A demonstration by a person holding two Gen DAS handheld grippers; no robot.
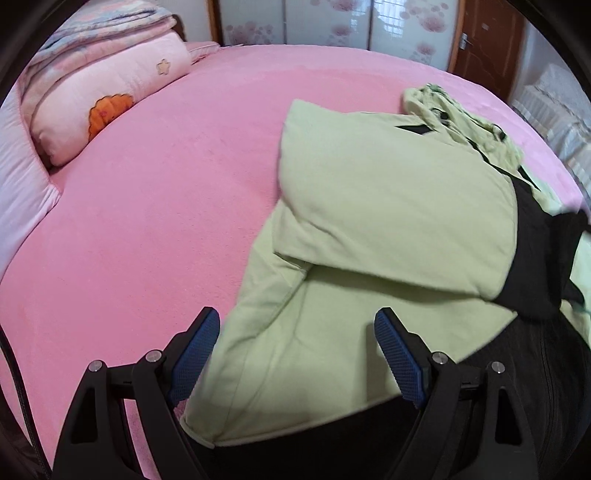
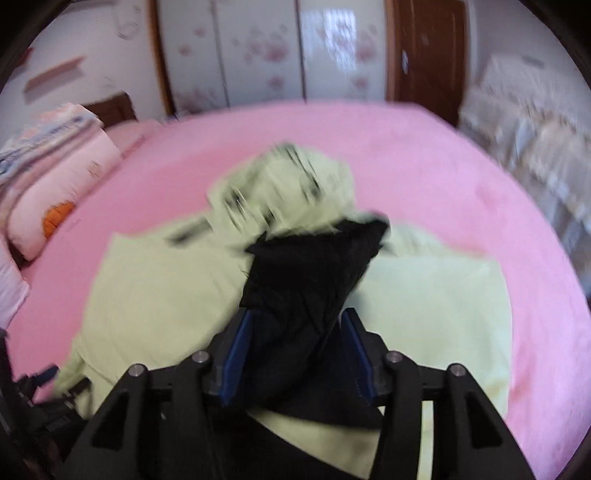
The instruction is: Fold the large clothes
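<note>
My left gripper (image 1: 295, 350) hangs wide open over green jacket (image 1: 388, 192); right gripper (image 2: 297, 350) w/ black sleeve (image 2: 310, 280) between jaws, grip unclear

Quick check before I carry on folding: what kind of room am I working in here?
Almost certainly a home bedroom. The light green garment lies on a bed with a pink sheet, folded quilts and a pillow are stacked at one end, and a wardrobe with flowered sliding doors stands behind it.

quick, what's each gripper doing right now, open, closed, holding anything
Left gripper: open wide over the near edge of the green garment, gripping nothing.
Right gripper: black sleeve lies between its pads; the blur hides whether they press on it.
</note>
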